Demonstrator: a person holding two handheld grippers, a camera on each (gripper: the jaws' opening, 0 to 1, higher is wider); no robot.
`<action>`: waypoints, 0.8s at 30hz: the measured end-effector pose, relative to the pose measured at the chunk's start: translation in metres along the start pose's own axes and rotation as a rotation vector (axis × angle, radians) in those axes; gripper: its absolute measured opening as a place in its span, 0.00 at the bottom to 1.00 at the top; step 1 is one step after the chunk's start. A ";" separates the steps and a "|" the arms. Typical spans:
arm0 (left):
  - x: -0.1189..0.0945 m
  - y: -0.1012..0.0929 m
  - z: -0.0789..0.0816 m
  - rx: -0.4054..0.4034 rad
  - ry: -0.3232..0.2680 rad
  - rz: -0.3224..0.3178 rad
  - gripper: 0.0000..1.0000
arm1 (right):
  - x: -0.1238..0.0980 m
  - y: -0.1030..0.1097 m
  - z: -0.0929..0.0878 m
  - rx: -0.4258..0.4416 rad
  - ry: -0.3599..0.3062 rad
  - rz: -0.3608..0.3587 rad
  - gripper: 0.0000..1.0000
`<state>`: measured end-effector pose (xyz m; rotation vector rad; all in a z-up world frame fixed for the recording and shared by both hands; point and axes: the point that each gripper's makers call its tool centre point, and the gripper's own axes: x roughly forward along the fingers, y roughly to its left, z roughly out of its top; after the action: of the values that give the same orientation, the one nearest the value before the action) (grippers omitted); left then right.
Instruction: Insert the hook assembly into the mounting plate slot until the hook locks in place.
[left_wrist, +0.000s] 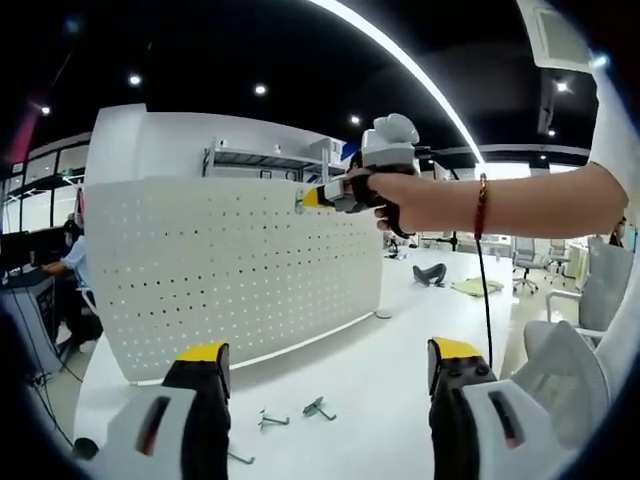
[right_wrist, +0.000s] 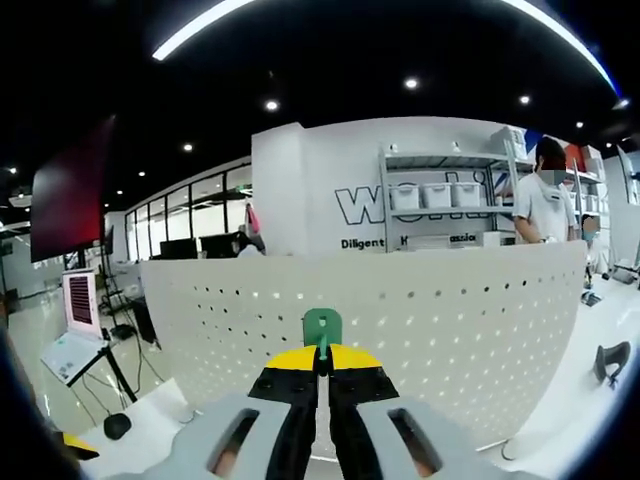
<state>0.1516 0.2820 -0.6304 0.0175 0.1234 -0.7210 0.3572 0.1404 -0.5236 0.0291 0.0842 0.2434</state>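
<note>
Right gripper (right_wrist: 322, 372) pinches the green hook (right_wrist: 322, 326) at the pegboard (right_wrist: 450, 320); misaligned, it could jam. Left gripper (left_wrist: 325, 365) jaws spread.

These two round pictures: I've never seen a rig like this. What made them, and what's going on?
A person holds a hand gripper in each hand; each carries a fisheye camera looking along its own jaws. In the left gripper view, the left gripper stands open above a white table where spare metal hooks lie. The person's hand holds the right gripper up to the white pegboard. In the right gripper view, the right gripper's jaws are shut on a green hook, right at the pegboard's top edge.
</note>
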 end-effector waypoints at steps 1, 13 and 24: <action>0.000 0.000 -0.001 0.000 0.003 0.001 0.83 | 0.001 -0.001 0.000 -0.003 0.001 -0.002 0.01; -0.002 0.000 -0.005 -0.020 0.000 0.003 0.83 | 0.016 -0.011 0.004 -0.017 0.010 -0.035 0.01; -0.004 0.008 -0.006 -0.061 -0.008 0.012 0.82 | 0.030 -0.019 0.001 -0.008 0.024 -0.055 0.01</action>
<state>0.1537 0.2909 -0.6366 -0.0425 0.1375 -0.7052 0.3905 0.1289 -0.5259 0.0158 0.1077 0.1889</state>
